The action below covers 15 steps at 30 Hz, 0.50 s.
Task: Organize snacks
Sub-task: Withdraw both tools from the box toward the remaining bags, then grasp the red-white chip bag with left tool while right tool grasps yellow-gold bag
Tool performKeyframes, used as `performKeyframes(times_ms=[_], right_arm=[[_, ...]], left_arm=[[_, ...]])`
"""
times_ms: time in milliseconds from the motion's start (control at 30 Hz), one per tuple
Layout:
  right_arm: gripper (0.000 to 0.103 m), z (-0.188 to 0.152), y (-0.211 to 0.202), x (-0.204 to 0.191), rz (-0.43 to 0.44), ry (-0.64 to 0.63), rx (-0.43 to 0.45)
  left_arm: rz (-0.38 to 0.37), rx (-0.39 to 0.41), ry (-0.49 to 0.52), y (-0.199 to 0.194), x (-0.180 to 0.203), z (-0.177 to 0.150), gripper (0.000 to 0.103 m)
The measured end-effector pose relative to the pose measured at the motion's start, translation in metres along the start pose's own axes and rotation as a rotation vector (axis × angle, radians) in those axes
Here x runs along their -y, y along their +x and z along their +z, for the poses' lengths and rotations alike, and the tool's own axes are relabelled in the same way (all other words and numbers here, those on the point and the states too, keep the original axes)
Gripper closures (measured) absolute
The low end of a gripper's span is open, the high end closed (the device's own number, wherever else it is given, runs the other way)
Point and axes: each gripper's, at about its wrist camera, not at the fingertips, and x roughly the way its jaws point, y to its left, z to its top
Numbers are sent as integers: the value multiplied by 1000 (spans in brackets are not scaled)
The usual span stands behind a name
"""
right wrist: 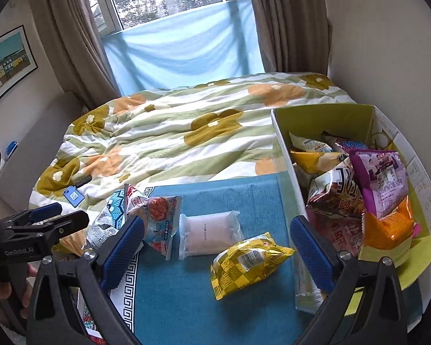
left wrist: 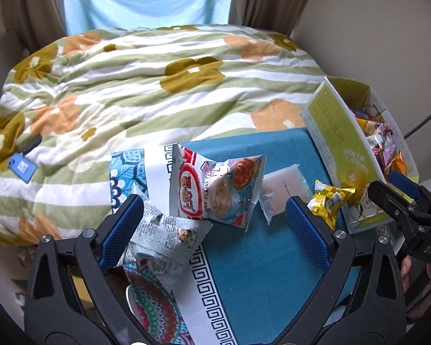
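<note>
- My right gripper [right wrist: 217, 251] has its jaws wide, empty; the yellow packet [right wrist: 248, 260] lies between them on the worktop [right wrist: 186, 302].
- My left gripper [left wrist: 214, 220] jaws also wide; the shrimp bag [left wrist: 215, 189] lies ahead.
- The box [right wrist: 284, 132] wall stands just right.

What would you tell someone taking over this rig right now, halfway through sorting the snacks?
Left gripper: open, empty, over the shrimp flakes bag and newsprint packet.
Right gripper: open, empty, above the yellow packet.
The green box at the right of the blue cloth already holds many snacks.
Left to box: shrimp flakes bag, newsprint packet, white packet, yellow packet.
</note>
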Motion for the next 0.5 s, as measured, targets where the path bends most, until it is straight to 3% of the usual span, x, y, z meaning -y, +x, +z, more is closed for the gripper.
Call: performKeyframes(times_ms=[267, 500], right_arm=[[2, -26, 36, -7, -151, 151, -51], [2, -51, 67, 1, -217, 254, -100]], left_arm=[[-52, -128, 72, 76, -18, 10, 4], [-101, -196, 91, 116, -22, 14, 4]])
